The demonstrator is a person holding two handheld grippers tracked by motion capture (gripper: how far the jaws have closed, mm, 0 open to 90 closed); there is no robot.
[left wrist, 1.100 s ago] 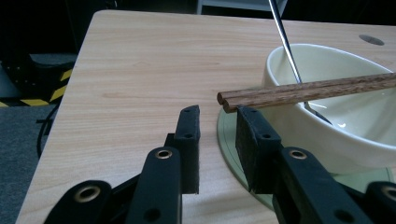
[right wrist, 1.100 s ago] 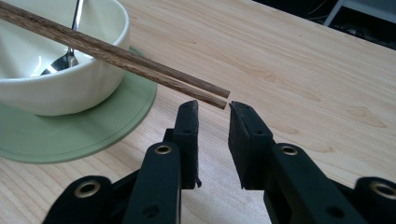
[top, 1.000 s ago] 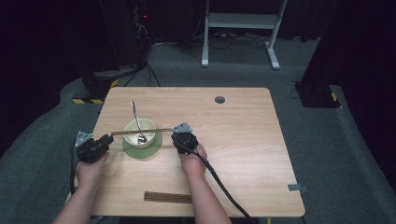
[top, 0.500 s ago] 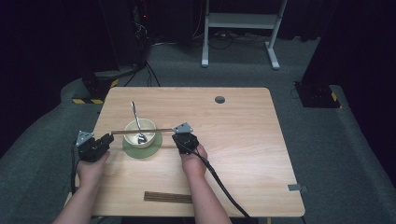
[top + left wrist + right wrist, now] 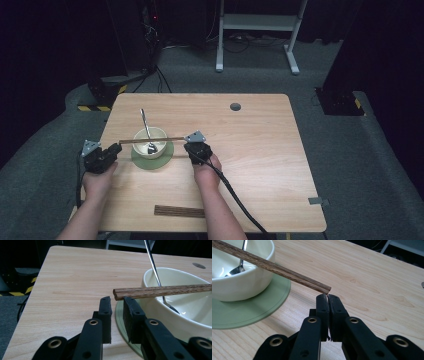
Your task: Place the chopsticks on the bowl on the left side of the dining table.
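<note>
A cream bowl (image 5: pixel 156 135) stands on a green coaster (image 5: pixel 165 159) at the table's left middle, with a metal spoon (image 5: pixel 144 122) leaning in it. One dark wooden chopstick (image 5: pixel 172 139) lies level across the bowl's rim. My left gripper (image 5: pixel 118 147) is just left of the coaster; its jaws stand a little apart with nothing between them, the chopstick's end (image 5: pixel 120 293) just past their tips (image 5: pixel 117 306). My right gripper (image 5: pixel 190 146) is shut right of the coaster, empty, with the chopstick's other end (image 5: pixel 322 288) just beyond its tips (image 5: pixel 328 298).
A bundle of dark chopsticks (image 5: pixel 179 211) lies near the table's front edge between the forearms. A round cable hole (image 5: pixel 235 106) sits at the back middle. The right half of the wooden table (image 5: pixel 270 160) is bare. A white stand (image 5: pixel 255 22) is on the floor beyond.
</note>
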